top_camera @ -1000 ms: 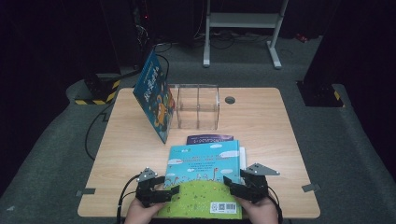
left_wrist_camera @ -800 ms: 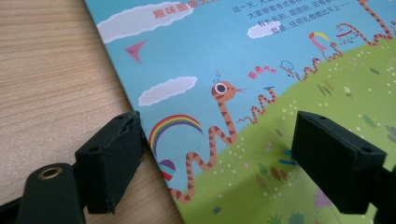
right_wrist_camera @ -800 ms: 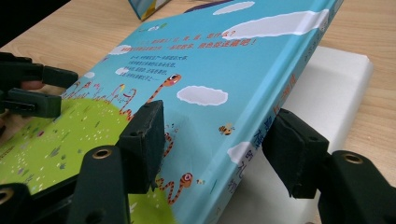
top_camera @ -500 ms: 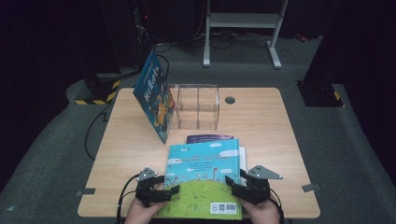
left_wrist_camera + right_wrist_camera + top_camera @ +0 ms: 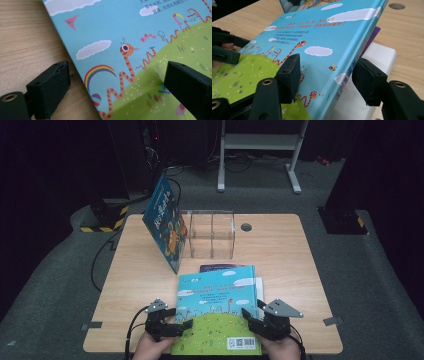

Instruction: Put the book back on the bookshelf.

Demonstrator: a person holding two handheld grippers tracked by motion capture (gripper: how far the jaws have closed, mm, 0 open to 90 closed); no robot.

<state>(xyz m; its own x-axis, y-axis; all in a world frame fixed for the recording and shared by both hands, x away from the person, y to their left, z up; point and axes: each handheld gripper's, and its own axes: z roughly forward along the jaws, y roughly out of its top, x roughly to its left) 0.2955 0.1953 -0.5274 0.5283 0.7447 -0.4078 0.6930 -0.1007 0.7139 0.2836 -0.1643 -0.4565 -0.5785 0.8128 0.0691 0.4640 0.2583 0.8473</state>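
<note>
Step in hand: the person seems to be lifting the top book [image 5: 218, 312] from the stack at the near edge of the table [image 5: 300, 285], probably to stand it in the clear rack [image 5: 210, 234] beyond it.
Top book: it lies cover up on the stack, on a purple book [image 5: 222, 268] and a white one [image 5: 377, 53].
Left gripper [image 5: 184, 325]: at the book's left edge; its jaws have just been opening and stand spread, one over the wood, one over the cover, with no pressing.
Right gripper [image 5: 248, 319]: at the book's spine side; one jaw rests on the cover, the other stands beside the spine, and a firm pinch cannot be told.
Advice: the right jaws should take only the top book, not the white one below.
Leaning book [image 5: 165, 222]: it stands tilted against the rack's left side, so the rack should be approached with care.
</note>
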